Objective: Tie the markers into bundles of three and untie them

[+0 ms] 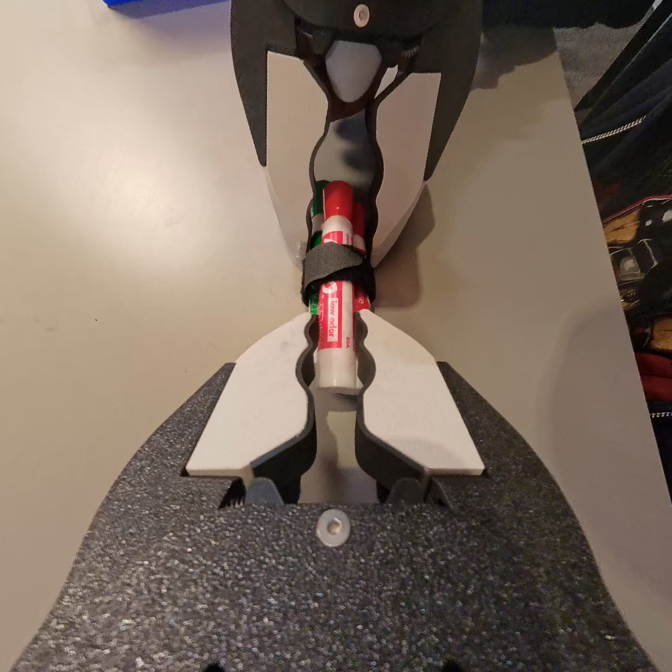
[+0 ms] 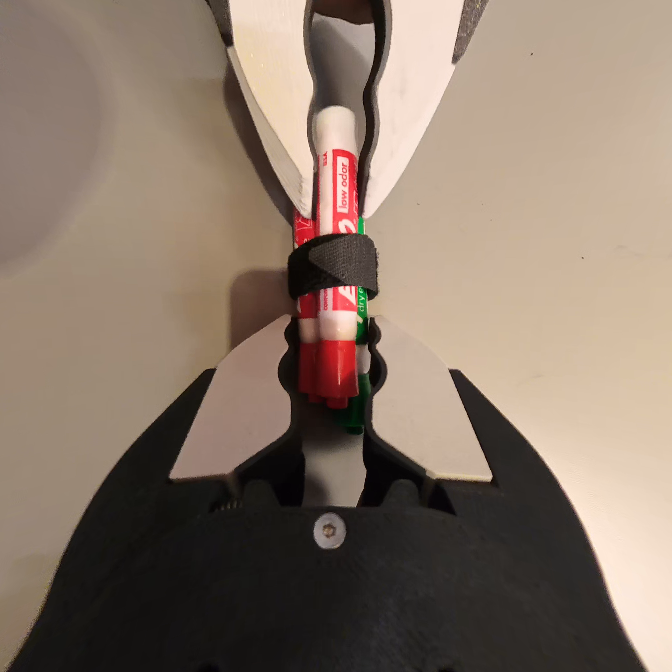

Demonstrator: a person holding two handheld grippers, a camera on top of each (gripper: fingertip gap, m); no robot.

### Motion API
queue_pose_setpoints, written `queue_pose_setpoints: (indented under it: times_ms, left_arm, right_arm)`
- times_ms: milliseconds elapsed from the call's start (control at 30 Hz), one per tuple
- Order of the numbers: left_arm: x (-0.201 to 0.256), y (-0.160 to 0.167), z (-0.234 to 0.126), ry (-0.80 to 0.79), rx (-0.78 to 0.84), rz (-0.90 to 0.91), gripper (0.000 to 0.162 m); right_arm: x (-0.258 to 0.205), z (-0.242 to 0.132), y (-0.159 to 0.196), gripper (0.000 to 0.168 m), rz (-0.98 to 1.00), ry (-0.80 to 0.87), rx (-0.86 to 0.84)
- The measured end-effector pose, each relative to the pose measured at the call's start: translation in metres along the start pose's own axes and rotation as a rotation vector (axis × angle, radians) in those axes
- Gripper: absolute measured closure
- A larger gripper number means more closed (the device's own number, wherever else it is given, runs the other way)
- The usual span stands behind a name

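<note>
Tabletop [image 1: 109,218]: marker bundle [image 2: 332,262] btwn hand-held grippers

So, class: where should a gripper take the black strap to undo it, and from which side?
Judging by the overlap, grip the strap's loose top layer where it crosses diagonally, coming from above; both grippers hold the marker ends, so only the middle is free.

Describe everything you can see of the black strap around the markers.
The strap is a black woven band, like hook-and-loop tape. It is wrapped around the middle of three markers, two red and one green, and its end crosses over itself at a slant. It looks closed and snug. It sits between the left gripper and right gripper; neither gripper's fingers touch it.
</note>
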State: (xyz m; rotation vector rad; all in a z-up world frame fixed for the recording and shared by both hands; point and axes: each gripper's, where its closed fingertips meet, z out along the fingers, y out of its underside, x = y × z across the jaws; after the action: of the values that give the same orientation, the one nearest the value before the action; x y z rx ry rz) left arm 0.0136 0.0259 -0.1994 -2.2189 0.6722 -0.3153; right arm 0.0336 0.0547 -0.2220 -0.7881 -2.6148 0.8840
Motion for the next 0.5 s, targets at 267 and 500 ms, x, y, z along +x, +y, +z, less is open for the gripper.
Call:
queue_pose_setpoints:
  times_ms: [267,500]
  left_arm:
    - [0.000,0.002,-0.005,-0.012,-0.006,-0.004,0.135]
    - [0.000,0.005,-0.015,0.003,0.009,-0.038,0.115]
  right_arm:
    - [0.002,-0.002,-0.002,0.133,-0.021,0.020,0.025]
    - [0.005,-0.008,-0.011,0.140,-0.024,0.035,0.087]
